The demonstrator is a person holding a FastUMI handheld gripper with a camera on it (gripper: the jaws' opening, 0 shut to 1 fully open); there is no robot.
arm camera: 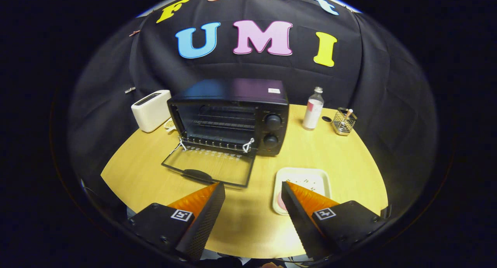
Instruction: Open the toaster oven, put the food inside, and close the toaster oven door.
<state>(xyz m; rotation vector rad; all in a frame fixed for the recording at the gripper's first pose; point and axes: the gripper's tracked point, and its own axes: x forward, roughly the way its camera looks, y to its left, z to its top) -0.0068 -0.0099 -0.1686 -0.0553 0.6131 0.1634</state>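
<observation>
Surface: round wooden table point(341, 171) against a black cloth booth wall.
Gripper view, oven: toaster oven point(233, 114) stands beyond the fingers, toward the left finger's side; its door point(209, 169) is already dropped flat onto the table, racks exposed.
Gripper view, food: pale tray point(306, 178) lies just ahead of the right finger, whose tip overlaps its near corner; a pinkish item shows at that corner, too hidden to identify.
Claw: gripper point(252, 190) spread wide, holding nothing.
Key relation: tray sits right of the open door, near it; judged next move is a short shift rightward and down onto the food.
Bystanders: white toaster point(151, 110), bottle point(313, 112), wire basket point(343, 122).
</observation>
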